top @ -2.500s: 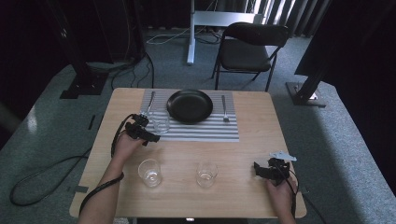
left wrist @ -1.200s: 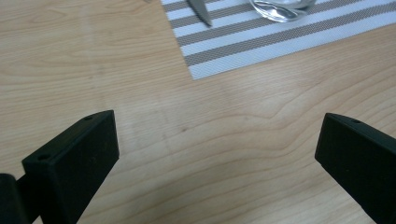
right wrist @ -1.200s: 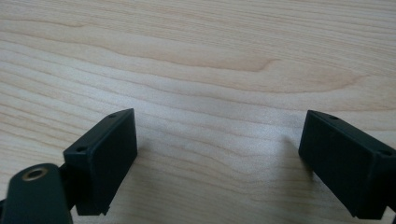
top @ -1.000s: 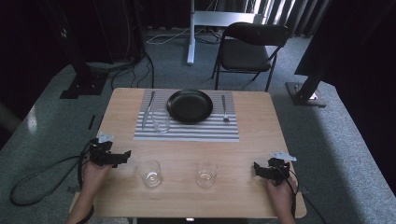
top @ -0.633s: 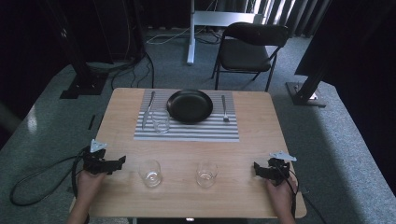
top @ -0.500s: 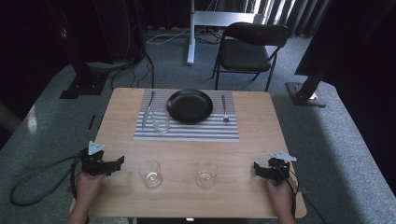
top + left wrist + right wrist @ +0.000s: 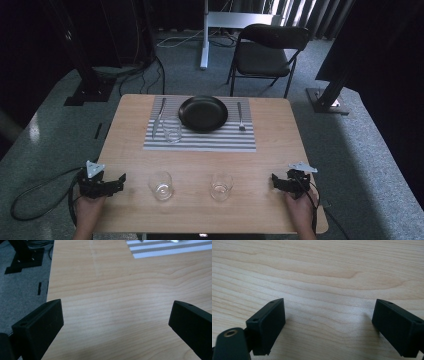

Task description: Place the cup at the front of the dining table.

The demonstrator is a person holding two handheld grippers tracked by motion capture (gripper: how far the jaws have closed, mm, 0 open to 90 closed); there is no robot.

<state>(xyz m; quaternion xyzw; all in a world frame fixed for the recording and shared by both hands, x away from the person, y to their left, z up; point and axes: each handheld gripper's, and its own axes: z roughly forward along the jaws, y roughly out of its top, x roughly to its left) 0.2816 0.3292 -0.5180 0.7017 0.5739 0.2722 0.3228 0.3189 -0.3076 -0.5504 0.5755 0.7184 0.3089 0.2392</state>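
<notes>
- The left gripper (image 7: 119, 178) sits at the near left edge of the wooden counter (image 7: 280, 150), its fingers spread wide with nothing between them; in the left gripper view they frame bare wood.
- The right gripper (image 7: 274, 180) rests near the counter's near right corner, its fingers likewise wide apart and empty, low over the wood grain in the right gripper view.
- Two clear drinking glasses stand upright between the grippers along the near side: the left glass (image 7: 160, 185) is near the left gripper but apart from it, and the right glass (image 7: 221, 186) is well clear of the right gripper.
- A third glass (image 7: 172, 129) stands on the striped placemat (image 7: 210, 141) farther back, just beside the black plate (image 7: 203, 113) and next to the knife (image 7: 159, 116).
- A fork (image 7: 240, 116) lies on the mat on the plate's other side.
- A black folding chair (image 7: 267, 50) stands on the grey carpet beyond the counter.
</notes>
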